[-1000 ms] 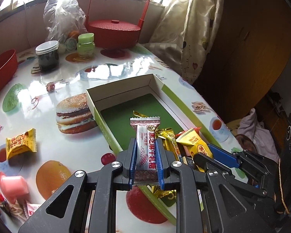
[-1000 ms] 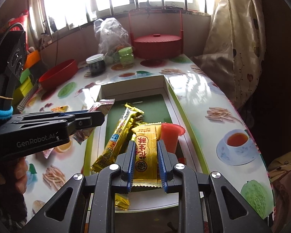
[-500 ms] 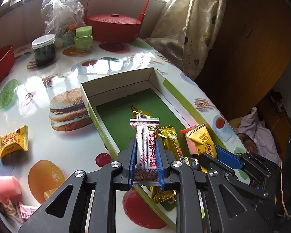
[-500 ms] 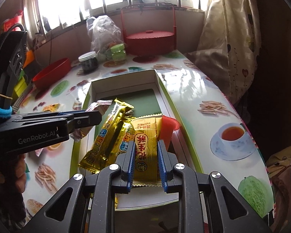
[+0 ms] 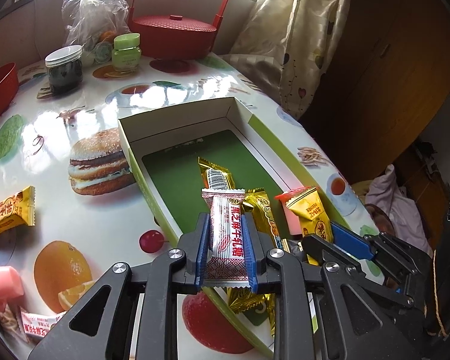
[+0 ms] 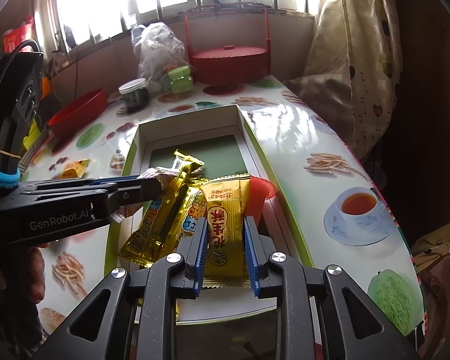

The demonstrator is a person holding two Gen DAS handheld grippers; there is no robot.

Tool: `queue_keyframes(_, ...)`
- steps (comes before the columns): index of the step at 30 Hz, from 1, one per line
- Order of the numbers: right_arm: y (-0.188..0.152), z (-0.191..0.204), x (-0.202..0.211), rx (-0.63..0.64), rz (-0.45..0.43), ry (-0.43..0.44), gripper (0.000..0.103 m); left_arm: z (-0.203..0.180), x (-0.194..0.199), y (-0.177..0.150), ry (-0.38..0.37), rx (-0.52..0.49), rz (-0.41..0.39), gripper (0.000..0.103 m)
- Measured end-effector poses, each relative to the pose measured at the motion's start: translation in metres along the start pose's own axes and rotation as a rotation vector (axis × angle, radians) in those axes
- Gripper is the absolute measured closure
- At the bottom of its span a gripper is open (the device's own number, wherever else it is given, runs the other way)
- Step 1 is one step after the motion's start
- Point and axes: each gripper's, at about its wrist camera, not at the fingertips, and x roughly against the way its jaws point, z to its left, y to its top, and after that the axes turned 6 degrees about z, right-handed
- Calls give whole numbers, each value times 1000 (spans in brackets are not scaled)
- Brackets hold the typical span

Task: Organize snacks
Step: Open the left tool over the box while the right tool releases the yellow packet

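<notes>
Snacks over green box [image 5: 189,177], left tongs [image 5: 226,250] clamping white nougat bar [image 5: 226,234], right tongs [image 6: 225,247] clamping yellow candy [image 6: 225,228]

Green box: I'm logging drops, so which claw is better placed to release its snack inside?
Right claw: its yellow candy hangs over the box; the left claw sits above the near wall.
</notes>
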Motion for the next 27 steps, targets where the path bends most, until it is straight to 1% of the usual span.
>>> queue_keyframes(2,-1,0,0,2,0,0,79,0,0,0,0,-3,-1,78)
queue_keyframes(4,-1,1,1,4,0,-3,76,1,1,-1,-6,-1,-5,75)
queue_keyframes(12,-1,7,2,13,0,-9,71,1,4,-3,-7,-4,-8,72)
queue_keyframes(16,-1,8,4,13,-5,-16,67,-1,10,-5,-17,-13,-29,60)
queue_keyframes(25,0,12,9,9,-20,-11,64,-1,20,-10,-8,-18,-50,59)
queue_keyframes(27,2,14,10,10,-25,-12,64,-1,23,-11,11,-27,-60,59)
